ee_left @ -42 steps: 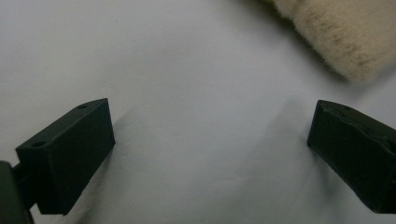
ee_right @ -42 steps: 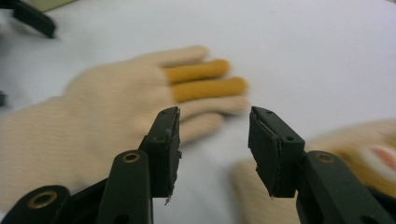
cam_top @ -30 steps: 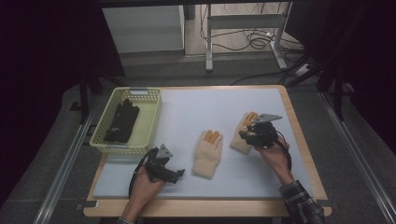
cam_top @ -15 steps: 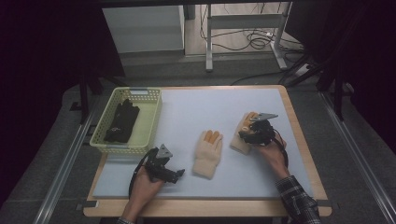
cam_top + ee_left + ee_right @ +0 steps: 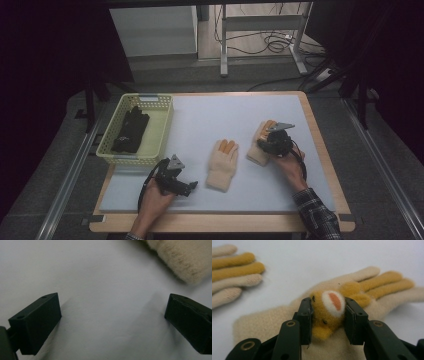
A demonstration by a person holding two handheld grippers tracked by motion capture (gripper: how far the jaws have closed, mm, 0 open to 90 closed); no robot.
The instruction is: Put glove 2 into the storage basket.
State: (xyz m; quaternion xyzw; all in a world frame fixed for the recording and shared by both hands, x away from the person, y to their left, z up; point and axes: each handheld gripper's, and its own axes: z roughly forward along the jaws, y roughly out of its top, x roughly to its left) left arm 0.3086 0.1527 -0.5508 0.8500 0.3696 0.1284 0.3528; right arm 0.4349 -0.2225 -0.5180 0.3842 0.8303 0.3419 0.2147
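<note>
Cream knitted glove with mustard fingers (image 5: pixel 372 297) lies flat at the right of the pale grey desk (image 5: pixel 210 115); the right claw (image 5: pixel 328 315) is clenched on its fuzzy animal-face patch (image 5: pixel 329 307). Grasp step, likely before a lift toward the yellow-green plastic basket (image 5: pixel 160 130) holding black gloves (image 5: pixel 130 130). Left claw (image 5: pixel 112 315) is released, low beside the second cream glove (image 5: pixel 222 162). Next: lift straight, keep pinch firm.

Right gripper (image 5: pixel 267 145) sits slightly lower and nearer the person than 1.0 s ago, right forearm and plaid sleeve (image 5: pixel 315 215) drawn back toward the table's near edge, jaws now pinching the right-hand glove (image 5: pixel 260 145)'s animal-face patch (image 5: pixel 329 310).
</note>
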